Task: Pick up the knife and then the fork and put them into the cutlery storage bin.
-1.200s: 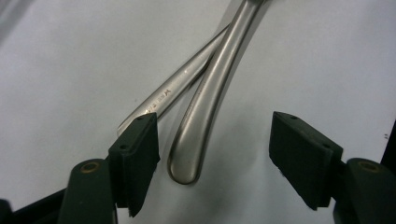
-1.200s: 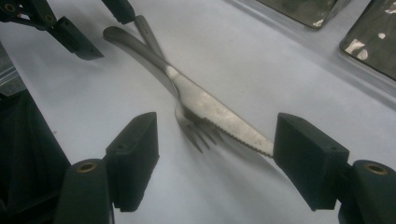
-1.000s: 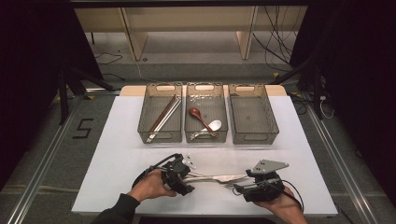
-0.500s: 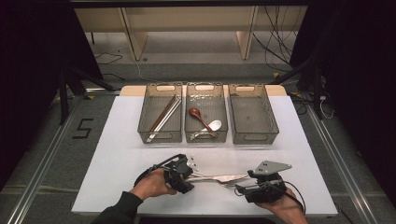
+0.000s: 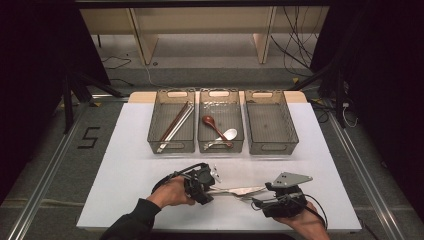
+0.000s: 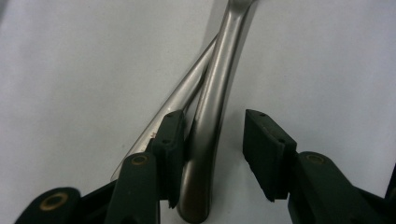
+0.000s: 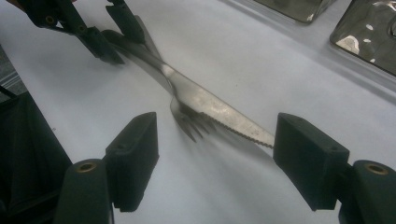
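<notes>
Closing is what has just happened at the left gripper (image 5: 204, 186): its fingers (image 6: 170, 140) have been drawing together around the handle ends of a knife (image 5: 239, 190) and a fork (image 7: 189, 119) that lie crossed on the white worktop (image 5: 125, 165). In the left gripper view one pad touches the thicker, rounded handle, while the other pad stands clear of it with a gap showing, so the grip is not yet made. The thinner handle runs off at an angle behind the touching pad, and which piece each handle belongs to I cannot tell from here. That reads as a pick-up in its early stage, most likely to sort the cutlery into the trays (image 5: 220, 127) at the far side of the worktop, where chopsticks (image 5: 175, 122) and spoons (image 5: 217, 130) already lie. The right gripper (image 5: 260, 204) rests just beside the blade tip with its fingers (image 7: 133, 158) wide apart. In the right gripper view they frame the fork's tines and the serrated blade without touching either. Both pieces lie flat between the two hands, near the worktop's front edge.
</notes>
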### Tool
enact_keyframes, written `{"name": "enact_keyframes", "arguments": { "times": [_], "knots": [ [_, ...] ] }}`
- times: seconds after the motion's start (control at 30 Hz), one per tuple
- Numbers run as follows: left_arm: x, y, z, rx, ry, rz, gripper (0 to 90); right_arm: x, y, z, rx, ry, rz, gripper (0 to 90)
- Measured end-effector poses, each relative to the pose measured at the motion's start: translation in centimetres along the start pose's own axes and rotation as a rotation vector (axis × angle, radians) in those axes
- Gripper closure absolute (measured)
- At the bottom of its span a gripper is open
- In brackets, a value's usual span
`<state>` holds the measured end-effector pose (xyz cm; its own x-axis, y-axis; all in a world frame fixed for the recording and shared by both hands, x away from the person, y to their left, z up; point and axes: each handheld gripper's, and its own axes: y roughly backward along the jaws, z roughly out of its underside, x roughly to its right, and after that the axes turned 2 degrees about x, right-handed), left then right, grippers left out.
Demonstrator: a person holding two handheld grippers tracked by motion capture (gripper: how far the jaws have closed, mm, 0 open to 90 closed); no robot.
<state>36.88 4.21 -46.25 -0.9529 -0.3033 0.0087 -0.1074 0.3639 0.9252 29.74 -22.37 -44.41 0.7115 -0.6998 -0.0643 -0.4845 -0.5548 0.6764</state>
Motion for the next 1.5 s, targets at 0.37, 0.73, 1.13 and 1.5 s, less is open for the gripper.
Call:
{"name": "enact_keyframes", "arguments": {
  "times": [0.37, 0.73, 1.13, 1.5],
  "knots": [
    [-0.01, -0.14, -0.64, -0.017, -0.006, -0.002, 69.3, -0.03, 0.00, -0.05, -0.001, 0.001, 0.003, 31.6],
    [0.31, -0.22, -0.76, -0.015, -0.023, -0.001, 74.6, -0.01, 0.10, -0.07, 0.002, -0.002, 0.007, 31.7],
    [0.51, -0.20, -0.70, -0.001, -0.022, -0.015, 76.6, -0.12, 0.08, -0.20, 0.006, 0.002, 0.006, 31.7],
    [0.32, -0.03, -0.27, 0.057, 0.011, 0.020, 77.3, -0.23, 0.28, -0.29, 0.024, 0.009, 0.009, 31.7]
  ]
}}
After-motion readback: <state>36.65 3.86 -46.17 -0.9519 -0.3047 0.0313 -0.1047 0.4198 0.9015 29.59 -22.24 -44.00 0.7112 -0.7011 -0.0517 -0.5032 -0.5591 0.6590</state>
